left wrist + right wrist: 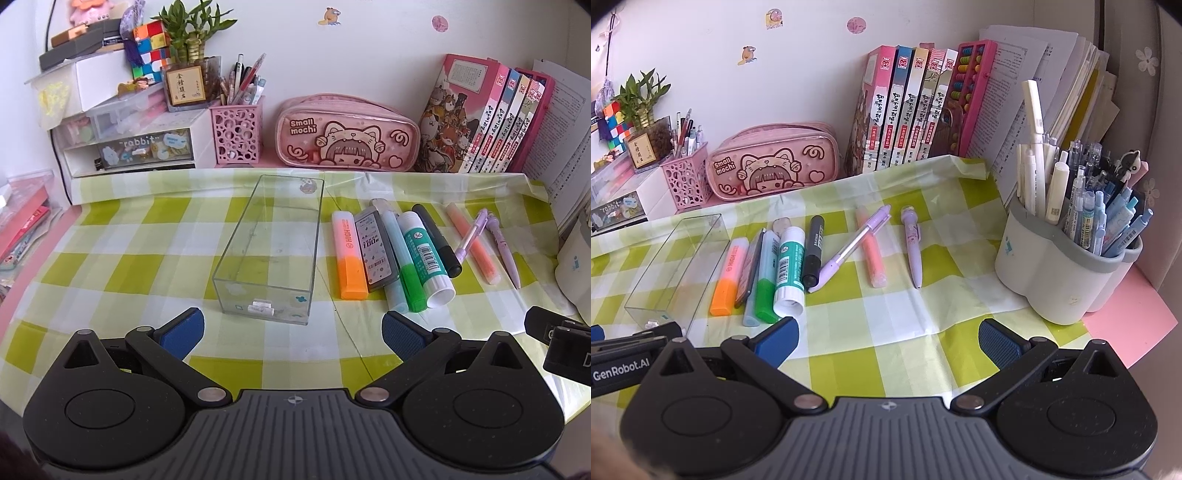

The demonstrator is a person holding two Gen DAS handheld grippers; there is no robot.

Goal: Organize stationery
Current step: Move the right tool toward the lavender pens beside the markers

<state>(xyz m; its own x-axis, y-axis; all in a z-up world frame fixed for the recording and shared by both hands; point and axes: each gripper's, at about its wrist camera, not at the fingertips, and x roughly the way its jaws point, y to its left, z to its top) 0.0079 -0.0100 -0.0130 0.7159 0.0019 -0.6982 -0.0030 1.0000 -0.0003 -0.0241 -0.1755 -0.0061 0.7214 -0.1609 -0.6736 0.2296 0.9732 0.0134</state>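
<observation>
A clear plastic box (269, 251) lies empty on the green checked cloth, just ahead of my left gripper (291, 334), which is open with nothing between its blue pads. Right of the box lies a row of stationery: an orange highlighter (349, 256), a grey lead case (376, 251), a green highlighter (410, 284), a glue stick (428, 258), a black marker (437, 240), a pink highlighter (472, 245) and two purple pens (504, 251). My right gripper (888, 343) is open above the cloth, short of the same row, where the glue stick (790, 266) and purple pen (912, 247) show.
A pink pencil case (347, 134), a pink mesh pen cup (238, 133), drawer units (129, 144) and standing books (491, 118) line the back wall. A white pen holder (1060, 269) full of pens stands at the right. The cloth's front edge is near me.
</observation>
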